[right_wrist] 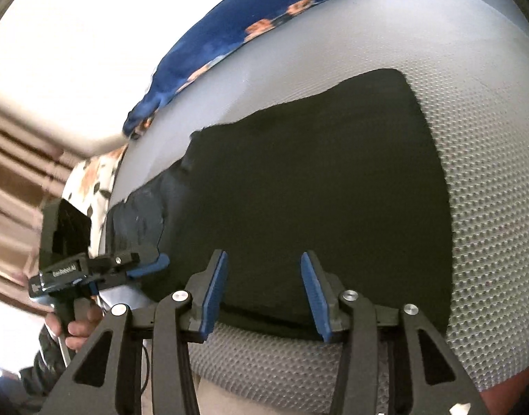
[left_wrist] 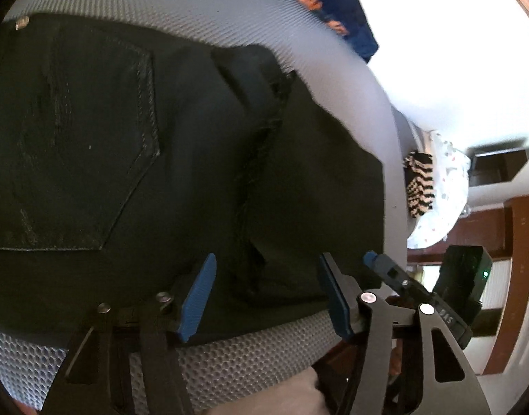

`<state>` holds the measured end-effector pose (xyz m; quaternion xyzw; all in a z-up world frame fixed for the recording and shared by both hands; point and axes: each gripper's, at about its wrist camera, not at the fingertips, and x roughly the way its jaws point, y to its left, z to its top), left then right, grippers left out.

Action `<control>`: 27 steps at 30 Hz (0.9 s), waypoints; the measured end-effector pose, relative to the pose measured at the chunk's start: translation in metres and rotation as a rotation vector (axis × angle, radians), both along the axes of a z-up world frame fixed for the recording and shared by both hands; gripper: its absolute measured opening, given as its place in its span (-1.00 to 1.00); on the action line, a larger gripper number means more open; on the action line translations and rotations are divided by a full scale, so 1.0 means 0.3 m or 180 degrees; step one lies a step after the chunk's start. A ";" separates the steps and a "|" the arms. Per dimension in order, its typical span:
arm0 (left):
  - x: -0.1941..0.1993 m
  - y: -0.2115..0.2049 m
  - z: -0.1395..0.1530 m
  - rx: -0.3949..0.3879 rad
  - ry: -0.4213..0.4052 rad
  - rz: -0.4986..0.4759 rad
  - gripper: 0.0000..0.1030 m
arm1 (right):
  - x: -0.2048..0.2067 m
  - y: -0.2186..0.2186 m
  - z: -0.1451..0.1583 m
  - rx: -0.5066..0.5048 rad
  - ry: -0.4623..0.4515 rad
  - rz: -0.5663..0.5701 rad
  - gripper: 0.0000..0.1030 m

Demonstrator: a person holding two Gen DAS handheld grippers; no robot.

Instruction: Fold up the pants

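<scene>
Black pants (left_wrist: 195,159) lie flat on a grey mesh mattress (left_wrist: 250,363), the back pocket (left_wrist: 74,145) at the left and a waist button (left_wrist: 22,22) at the top left. My left gripper (left_wrist: 266,259) hovers open over the pants' near edge, nothing pinched between its blue pads (left_wrist: 198,297). In the right wrist view the leg part of the pants (right_wrist: 316,180) lies as a dark slab. My right gripper (right_wrist: 264,256) stands open over its near edge. A hand (right_wrist: 81,325) holds the left gripper (right_wrist: 157,264) just to the left. The right gripper (left_wrist: 376,263) shows beside the left one.
A blue blanket with orange patches (right_wrist: 229,45) is bunched at the mattress's far edge. A black-and-cream striped cloth (left_wrist: 418,186) and a white spotted cloth (left_wrist: 444,190) lie past the mattress end. Brown wooden furniture (left_wrist: 517,242) stands beyond. Bare mattress (right_wrist: 489,207) extends to the right of the pants.
</scene>
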<state>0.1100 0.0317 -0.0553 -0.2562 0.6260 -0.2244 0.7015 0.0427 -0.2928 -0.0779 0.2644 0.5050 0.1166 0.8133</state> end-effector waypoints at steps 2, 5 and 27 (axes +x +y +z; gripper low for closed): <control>0.003 -0.008 -0.017 0.0047 0.0071 -0.0003 0.05 | 0.001 -0.016 -0.001 0.0028 -0.0005 -0.0074 -0.15; 0.003 -0.016 -0.026 0.0070 0.0072 0.0010 -0.01 | 0.005 -0.035 -0.005 0.0060 -0.0004 -0.0137 -0.14; -0.084 -0.118 0.015 -0.0054 -0.0413 -0.0328 -0.86 | 0.016 -0.071 -0.023 0.0051 0.0043 -0.0206 -0.12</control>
